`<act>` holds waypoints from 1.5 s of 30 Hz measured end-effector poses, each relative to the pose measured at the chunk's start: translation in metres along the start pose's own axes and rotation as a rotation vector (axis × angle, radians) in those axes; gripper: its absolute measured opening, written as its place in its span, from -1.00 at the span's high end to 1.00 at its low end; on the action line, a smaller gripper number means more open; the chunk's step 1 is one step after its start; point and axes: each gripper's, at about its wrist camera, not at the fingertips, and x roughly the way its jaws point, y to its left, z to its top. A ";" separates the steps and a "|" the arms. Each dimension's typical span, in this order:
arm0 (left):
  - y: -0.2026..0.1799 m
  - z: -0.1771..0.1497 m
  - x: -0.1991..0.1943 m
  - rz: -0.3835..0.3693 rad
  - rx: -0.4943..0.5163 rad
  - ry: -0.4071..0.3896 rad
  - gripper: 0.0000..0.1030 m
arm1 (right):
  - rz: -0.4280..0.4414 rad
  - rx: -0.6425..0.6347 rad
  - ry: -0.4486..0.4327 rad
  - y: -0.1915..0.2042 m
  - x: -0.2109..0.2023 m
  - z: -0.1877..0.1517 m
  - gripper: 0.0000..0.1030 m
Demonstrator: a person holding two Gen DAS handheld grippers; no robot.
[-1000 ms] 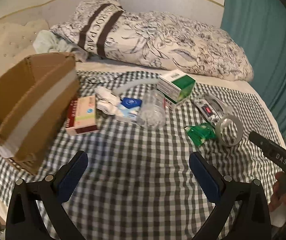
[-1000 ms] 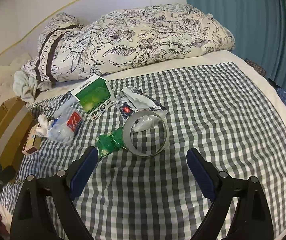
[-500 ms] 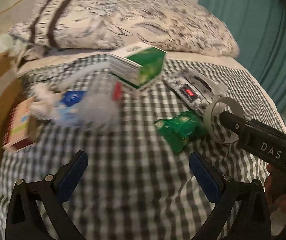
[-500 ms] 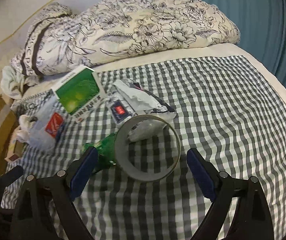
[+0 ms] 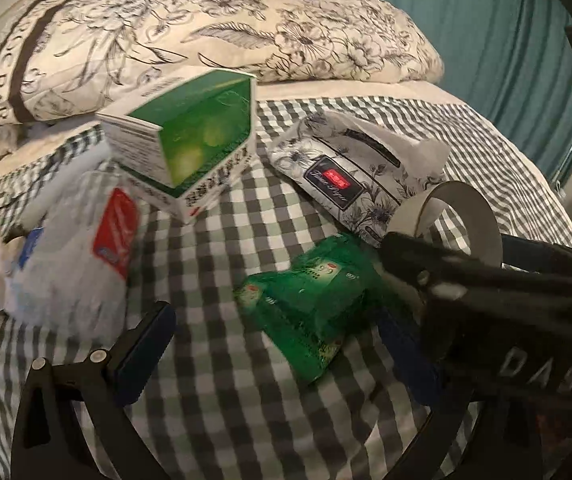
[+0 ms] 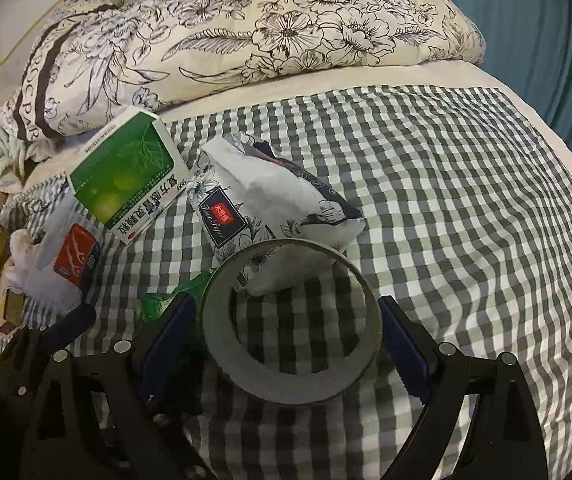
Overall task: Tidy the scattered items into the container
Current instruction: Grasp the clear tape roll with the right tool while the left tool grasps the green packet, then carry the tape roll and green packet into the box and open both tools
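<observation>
— Spreading across the grey-checked bedcloth (image 6: 446, 184), the clutter waits — step?

— Right gripper (image 6: 290, 344), fingers wide apart, straddles the grey tape ring (image 6: 290, 376); left gripper (image 5: 281, 340) gapes around the green crinkly packet (image 5: 310, 304). Next: squeeze, lift.

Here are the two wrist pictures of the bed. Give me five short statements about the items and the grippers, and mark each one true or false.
1. The right gripper is open, one finger on each side of the tape roll. True.
2. The tape roll lies inside a box. False: it lies on the checked cloth.
3. The green and white box lies left of the floral tissue pack in the right wrist view. True.
4. The left gripper is shut on the green packet. False: it is open, and the packet lies on the cloth.
5. The cloth has red stripes. False: it is a grey and white check.
</observation>
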 end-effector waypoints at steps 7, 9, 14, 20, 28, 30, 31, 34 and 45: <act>0.014 -0.002 0.004 -0.060 -0.040 0.005 -1.00 | 0.005 0.067 0.028 -0.019 0.018 0.000 -0.70; 0.018 -0.003 0.003 -0.071 -0.049 0.002 -1.00 | 0.043 0.080 0.014 -0.027 0.016 0.000 -0.61; 0.018 -0.001 0.003 -0.066 -0.066 0.000 -1.00 | 0.006 0.105 -0.049 -0.050 0.000 0.001 -0.60; 0.005 0.009 0.013 -0.083 -0.048 0.000 -1.00 | -0.017 0.116 -0.033 -0.068 -0.002 -0.005 -0.61; -0.014 0.022 0.030 -0.114 0.038 0.006 -0.59 | -0.013 0.116 -0.023 -0.069 -0.006 -0.010 -0.61; -0.012 0.024 0.031 -0.089 0.041 -0.003 -0.07 | -0.016 0.112 -0.021 -0.070 -0.008 -0.009 -0.60; -0.010 0.025 0.030 -0.095 0.031 -0.004 0.10 | -0.018 0.111 -0.023 -0.070 -0.009 -0.009 -0.60; 0.000 0.024 0.025 -0.123 0.003 -0.008 0.23 | -0.024 0.108 -0.024 -0.070 -0.013 -0.010 -0.61; 0.012 0.003 -0.033 -0.060 -0.046 -0.013 0.26 | 0.027 0.049 -0.066 -0.042 -0.050 -0.016 -0.60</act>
